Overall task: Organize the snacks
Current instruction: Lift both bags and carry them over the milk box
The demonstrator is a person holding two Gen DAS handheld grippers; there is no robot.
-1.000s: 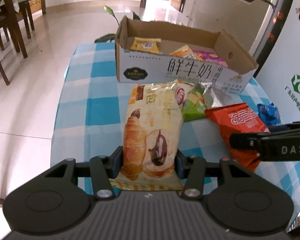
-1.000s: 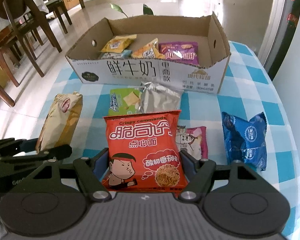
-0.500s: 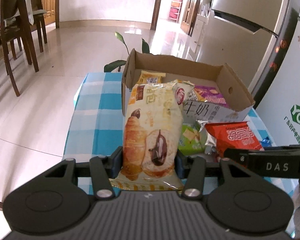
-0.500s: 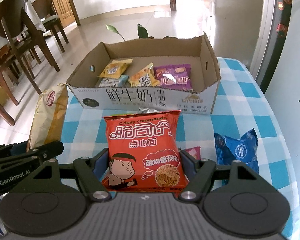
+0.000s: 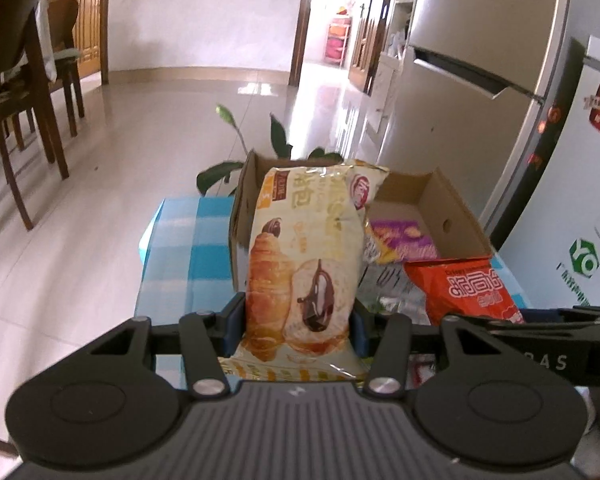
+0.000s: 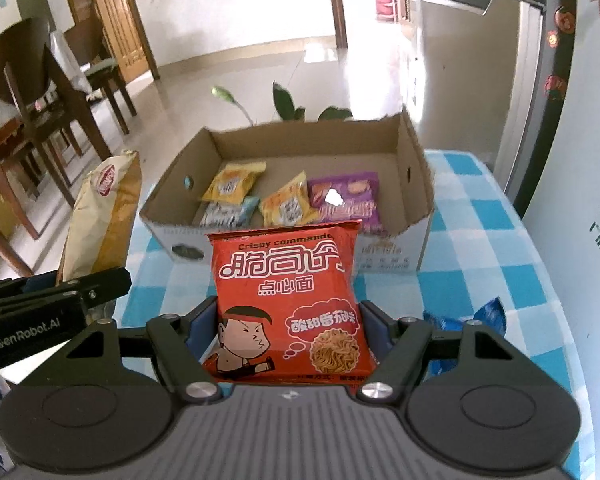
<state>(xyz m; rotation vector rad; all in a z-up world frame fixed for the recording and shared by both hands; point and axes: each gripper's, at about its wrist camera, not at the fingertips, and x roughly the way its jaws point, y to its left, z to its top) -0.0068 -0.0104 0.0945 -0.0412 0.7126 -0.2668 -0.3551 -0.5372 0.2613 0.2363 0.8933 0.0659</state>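
My left gripper (image 5: 296, 320) is shut on a cream croissant bread packet (image 5: 304, 264), held upright above the table. That packet (image 6: 100, 216) also shows at the left of the right wrist view. My right gripper (image 6: 286, 332) is shut on a red noodle snack packet (image 6: 288, 300), raised off the table; this red packet (image 5: 468, 288) appears at the right in the left wrist view. Ahead of both stands an open cardboard box (image 6: 416, 208) with several small snack packets inside, among them a purple one (image 6: 344, 200) and yellow ones (image 6: 232, 184).
A blue-and-white checked tablecloth (image 6: 480, 248) covers the table. A blue packet (image 6: 484, 312) lies at the right, partly hidden by my right gripper. A silver packet (image 5: 396, 284) lies before the box. A fridge (image 5: 480, 100) stands right, wooden chairs (image 6: 48, 96) left, a plant (image 6: 288, 104) behind the box.
Both grippers have lifted their packets off the table and tilted upward. The box now sits lower and farther in view, and more of the room shows.
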